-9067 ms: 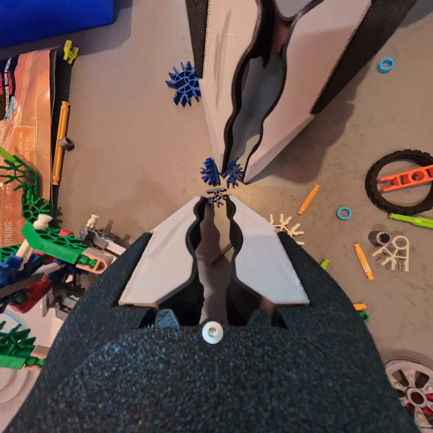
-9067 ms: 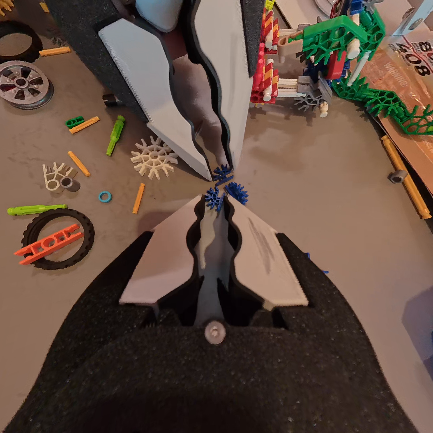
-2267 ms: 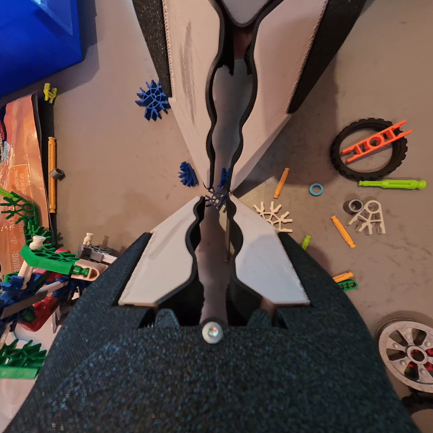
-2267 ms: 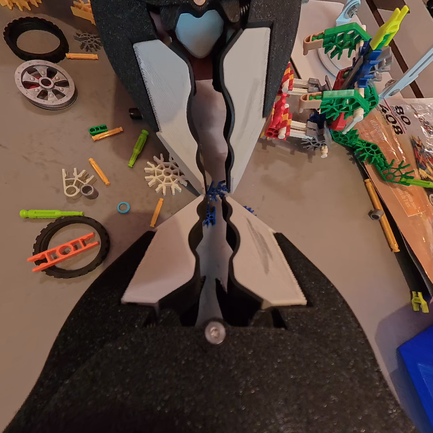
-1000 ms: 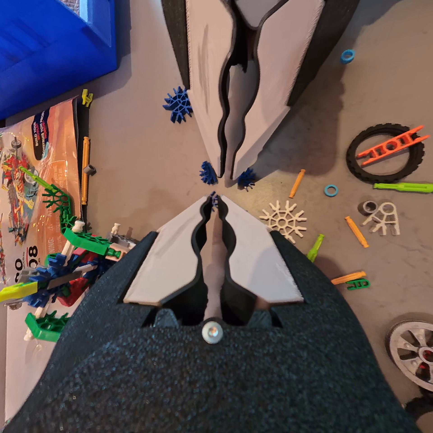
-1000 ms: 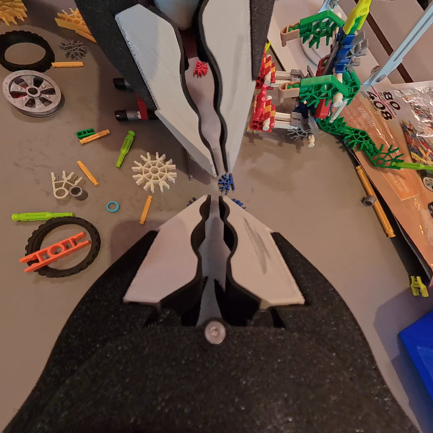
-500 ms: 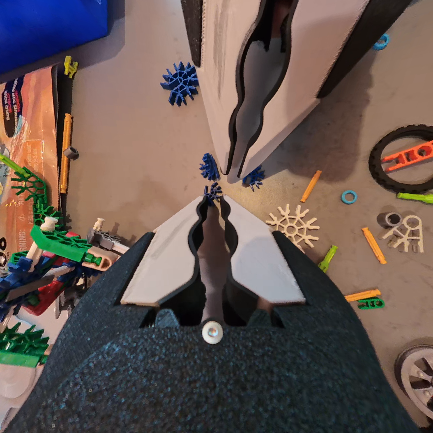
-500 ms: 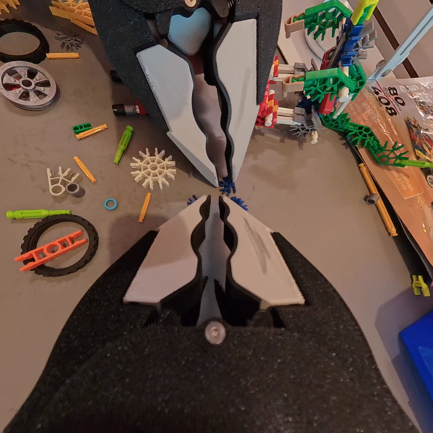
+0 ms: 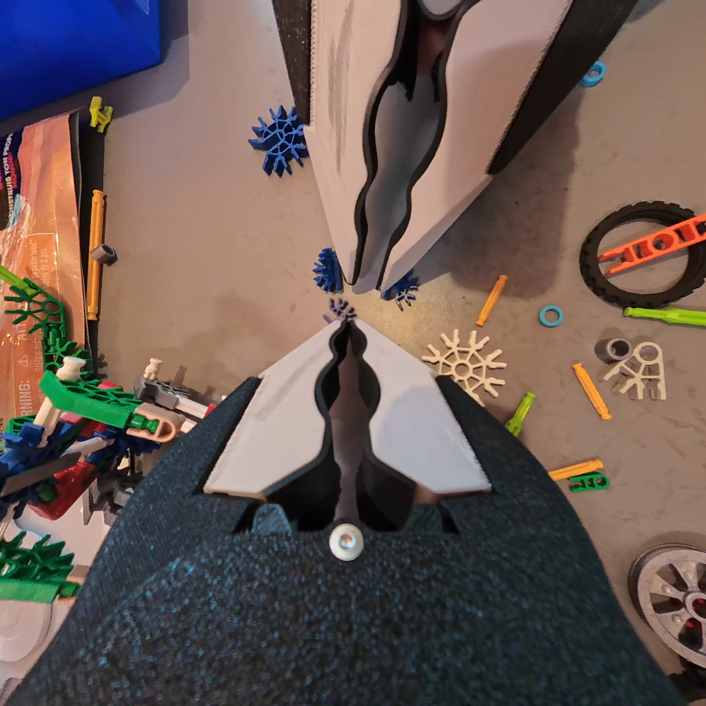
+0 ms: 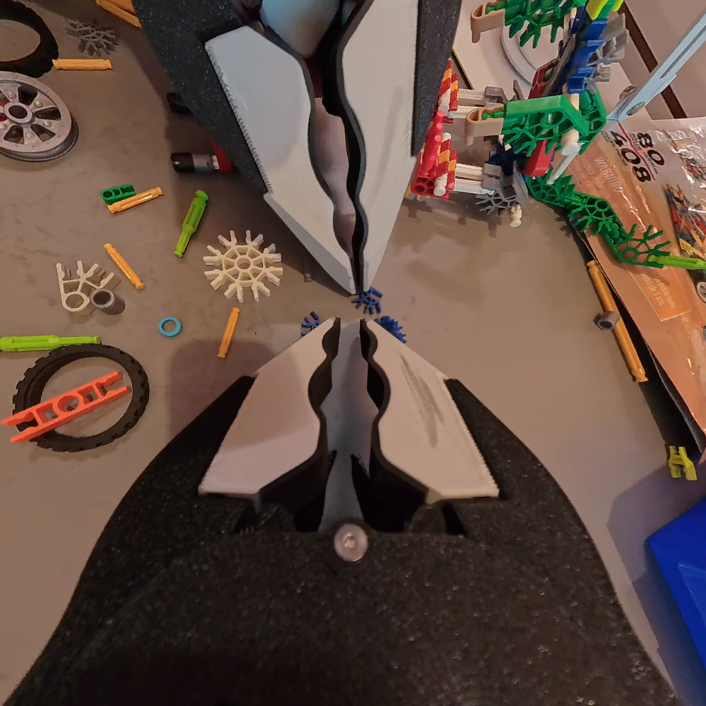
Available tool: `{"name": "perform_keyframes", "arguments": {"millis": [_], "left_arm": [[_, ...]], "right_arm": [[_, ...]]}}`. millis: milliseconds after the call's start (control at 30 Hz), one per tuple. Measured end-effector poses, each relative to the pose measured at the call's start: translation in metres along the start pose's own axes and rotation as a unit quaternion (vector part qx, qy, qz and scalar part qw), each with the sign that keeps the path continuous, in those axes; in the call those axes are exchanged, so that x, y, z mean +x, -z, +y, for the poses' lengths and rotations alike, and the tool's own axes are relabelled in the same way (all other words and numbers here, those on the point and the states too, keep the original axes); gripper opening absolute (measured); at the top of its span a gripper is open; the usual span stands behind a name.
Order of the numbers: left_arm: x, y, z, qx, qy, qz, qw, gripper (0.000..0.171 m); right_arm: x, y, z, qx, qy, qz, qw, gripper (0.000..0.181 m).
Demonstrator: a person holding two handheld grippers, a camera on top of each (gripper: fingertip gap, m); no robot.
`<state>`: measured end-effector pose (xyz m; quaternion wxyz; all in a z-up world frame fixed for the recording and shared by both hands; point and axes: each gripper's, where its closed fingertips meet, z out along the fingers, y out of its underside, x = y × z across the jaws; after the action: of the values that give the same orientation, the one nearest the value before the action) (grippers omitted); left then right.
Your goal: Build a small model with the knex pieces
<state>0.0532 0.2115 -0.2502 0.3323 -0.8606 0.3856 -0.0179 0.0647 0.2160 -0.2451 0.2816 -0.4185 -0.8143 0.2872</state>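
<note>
Small blue connector pinched at the fingertips of the left hand-held gripper, jaws pressed together on it; it sticks out forward past the tips, spokes fanned, no clear long axis. Right hand-held gripper faces it tip to tip, jaws slightly apart, holding nothing. Two more blue connectors, one left and one right of its tips in the left wrist view, lie on the desk. White snowflake near right. Bare desk left of the tips; model and bag at that edge. Tyre well right.
</note>
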Motion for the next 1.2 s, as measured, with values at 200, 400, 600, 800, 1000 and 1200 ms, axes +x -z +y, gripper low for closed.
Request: {"name": "perform_keyframes", "arguments": {"millis": [200, 400, 600, 800, 1000, 1200], "left_arm": [[-0.007, 0.001, 0.0, -0.003, 0.012, -0.018, 1.0, 0.017], [-0.005, -0.003, -0.001, -0.01, 0.02, -0.015, 1.0, 0.018], [-0.004, -0.005, -0.002, -0.008, 0.027, -0.013, 1.0, 0.011], [-0.001, -0.004, -0.003, -0.002, 0.027, 0.0, 1.0, 0.01], [0.002, -0.003, -0.004, 0.007, 0.04, 0.019, 0.999, 0.008], [0.005, -0.002, -0.006, 0.021, 0.059, 0.038, 0.997, 0.0]], "right_arm": [[-0.001, 0.0, 0.0, 0.0, 0.002, -0.001, 1.0, 0.01], [-0.001, -0.001, 0.001, -0.003, 0.003, -0.001, 1.0, 0.01], [-0.001, -0.001, 0.001, -0.003, 0.003, 0.0, 1.0, 0.01], [0.001, -0.002, 0.001, -0.002, 0.003, 0.005, 1.0, 0.012], [0.0, -0.005, 0.001, -0.007, 0.015, 0.01, 1.0, 0.015], [0.001, -0.005, 0.001, -0.006, 0.02, 0.015, 1.0, 0.017]]}}
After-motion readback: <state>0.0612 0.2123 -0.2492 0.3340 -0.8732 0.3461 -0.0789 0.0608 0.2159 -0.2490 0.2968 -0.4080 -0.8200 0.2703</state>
